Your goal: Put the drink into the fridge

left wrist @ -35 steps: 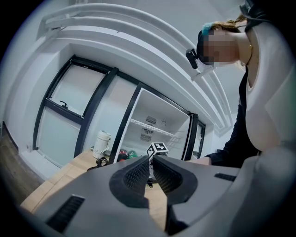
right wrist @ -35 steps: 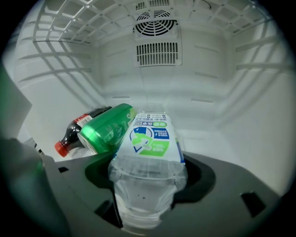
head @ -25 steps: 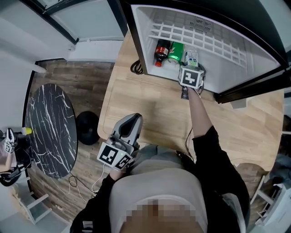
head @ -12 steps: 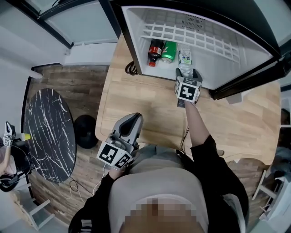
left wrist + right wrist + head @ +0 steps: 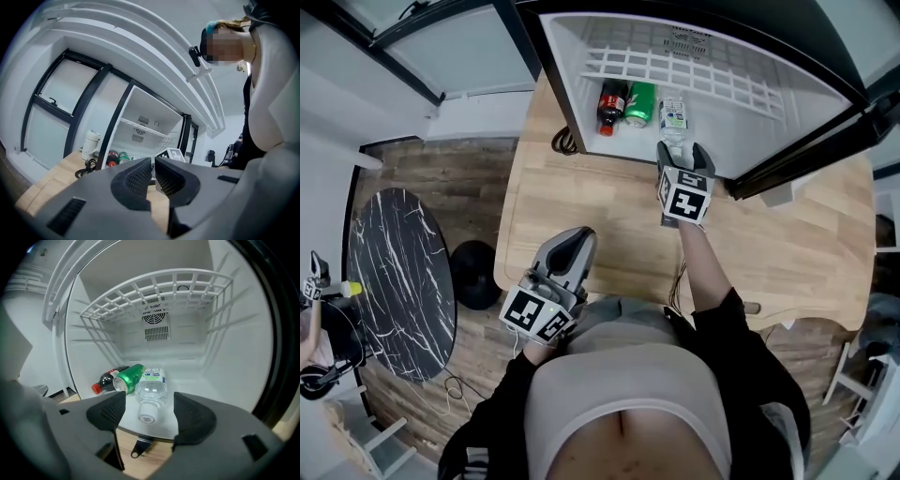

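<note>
Clear plastic bottle (image 5: 151, 389) lies in white fridge (image 5: 225, 348); right gripper (image 5: 149, 405) released, left gripper (image 5: 153, 172) clenched.

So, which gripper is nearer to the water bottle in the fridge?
Right. The right gripper is just in front of the bottle, at its cap end, with its jaws open. The left gripper is far back, over the near edge of the table.
</note>
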{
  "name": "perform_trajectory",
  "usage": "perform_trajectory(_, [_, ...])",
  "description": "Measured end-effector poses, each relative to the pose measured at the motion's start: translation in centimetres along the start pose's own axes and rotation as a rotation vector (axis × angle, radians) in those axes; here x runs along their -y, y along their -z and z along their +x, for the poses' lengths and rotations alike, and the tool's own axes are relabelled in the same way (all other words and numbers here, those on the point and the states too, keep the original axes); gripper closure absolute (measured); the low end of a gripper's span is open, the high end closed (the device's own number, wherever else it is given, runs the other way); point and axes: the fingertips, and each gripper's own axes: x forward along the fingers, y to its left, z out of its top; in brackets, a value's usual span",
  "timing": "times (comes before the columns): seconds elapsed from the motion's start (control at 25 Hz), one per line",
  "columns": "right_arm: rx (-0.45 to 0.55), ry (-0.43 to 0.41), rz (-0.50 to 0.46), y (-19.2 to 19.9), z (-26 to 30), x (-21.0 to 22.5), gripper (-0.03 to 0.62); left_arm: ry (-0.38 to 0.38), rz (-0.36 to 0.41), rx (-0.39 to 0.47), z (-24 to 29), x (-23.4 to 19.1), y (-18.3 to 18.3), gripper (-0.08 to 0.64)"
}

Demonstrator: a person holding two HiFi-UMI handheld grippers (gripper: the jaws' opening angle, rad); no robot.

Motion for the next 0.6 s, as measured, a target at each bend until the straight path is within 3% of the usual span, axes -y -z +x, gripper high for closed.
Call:
perform_trajectory(0.36, [0.098, -0.029, 0.035, -2.4, -5.2, -0.4, 0.385, 0.056, 0.001, 0.005, 1.3, 1.0, -0.2, 0.531])
perform_trajectory(0.6, [0.144, -0.035, 0.051, -3.4, -8.7, -0.3, 0.407, 0.091, -0.002, 0.007, 2.2, 1.8, -0.1, 0.531])
